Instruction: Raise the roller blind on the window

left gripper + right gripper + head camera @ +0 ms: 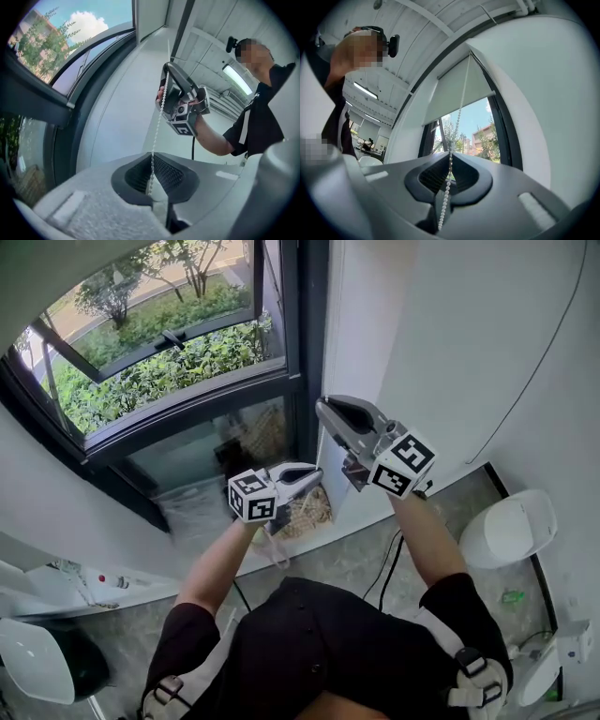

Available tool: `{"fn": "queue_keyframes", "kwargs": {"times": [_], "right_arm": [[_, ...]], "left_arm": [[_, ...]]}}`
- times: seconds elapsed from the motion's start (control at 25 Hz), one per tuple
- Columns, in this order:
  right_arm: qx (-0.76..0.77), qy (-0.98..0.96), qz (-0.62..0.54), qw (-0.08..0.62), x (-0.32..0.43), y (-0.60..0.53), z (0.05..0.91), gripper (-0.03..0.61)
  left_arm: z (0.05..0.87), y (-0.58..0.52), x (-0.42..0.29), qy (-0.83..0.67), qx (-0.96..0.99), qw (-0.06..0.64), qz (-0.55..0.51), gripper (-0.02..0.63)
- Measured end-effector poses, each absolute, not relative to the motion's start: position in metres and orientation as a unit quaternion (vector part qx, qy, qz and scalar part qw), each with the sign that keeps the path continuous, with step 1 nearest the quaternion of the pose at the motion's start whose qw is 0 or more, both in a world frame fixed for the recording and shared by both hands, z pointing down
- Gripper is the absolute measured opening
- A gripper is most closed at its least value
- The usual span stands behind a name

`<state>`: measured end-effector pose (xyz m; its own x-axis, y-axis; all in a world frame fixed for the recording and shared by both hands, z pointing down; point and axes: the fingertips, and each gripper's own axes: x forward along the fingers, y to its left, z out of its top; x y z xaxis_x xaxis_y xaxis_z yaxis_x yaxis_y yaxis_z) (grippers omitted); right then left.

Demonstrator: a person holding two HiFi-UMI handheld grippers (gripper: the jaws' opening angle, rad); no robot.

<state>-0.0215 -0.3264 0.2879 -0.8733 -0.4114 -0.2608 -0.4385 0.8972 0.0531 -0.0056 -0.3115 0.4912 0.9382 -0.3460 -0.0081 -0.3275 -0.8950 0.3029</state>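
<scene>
The left gripper is pressing its ribbed pads together on the white beaded pull chain, which is running taut up from them. The right gripper is pinching the same chain higher up, jaws closed, with loose beads dangling below. Both are working just beside the dark upright window-frame post. High on that post's window side, the pale grey fabric roller blind is covering only the upper glass. The step seems to be a hand-over-hand pull. It is best drawn straight down, parallel to the post, with one grip biting before the other releases so the blind is not slipping back. The white wall is crowding the post's far side, while open air below the post is leaving room for long pulls.
</scene>
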Motion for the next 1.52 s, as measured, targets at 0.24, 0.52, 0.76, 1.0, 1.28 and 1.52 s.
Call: {"fn": "queue_keyframes", "kwargs": {"times": [0.24, 0.52, 0.76, 1.0, 1.28, 1.52], "right_arm": [[-0.234, 0.969, 0.017, 0.072, -0.008, -0.332, 0.358, 0.017], [-0.227, 0.970, 0.022, 0.077, -0.008, -0.324, 0.354, 0.018], [-0.229, 0.970, 0.026, 0.080, -0.008, -0.321, 0.352, 0.018], [-0.236, 0.969, 0.031, 0.073, -0.001, -0.324, 0.354, 0.018], [-0.229, 0.971, 0.033, 0.066, -0.004, -0.321, 0.354, 0.018], [-0.225, 0.971, 0.030, 0.076, -0.001, -0.317, 0.355, 0.018]], "left_arm": [[0.528, -0.288, -0.011, -0.128, 0.974, 0.187, -0.008, 0.170], [0.379, -0.318, -0.038, -0.153, 0.978, 0.076, -0.118, 0.179], [0.281, -0.319, -0.015, -0.111, 0.984, -0.021, -0.135, 0.179], [0.241, -0.329, -0.001, -0.092, 0.982, -0.031, -0.162, 0.179], [0.222, -0.331, 0.012, -0.083, 0.979, -0.021, -0.185, 0.161], [0.229, -0.329, 0.017, -0.101, 0.980, -0.021, -0.172, 0.012]]}}
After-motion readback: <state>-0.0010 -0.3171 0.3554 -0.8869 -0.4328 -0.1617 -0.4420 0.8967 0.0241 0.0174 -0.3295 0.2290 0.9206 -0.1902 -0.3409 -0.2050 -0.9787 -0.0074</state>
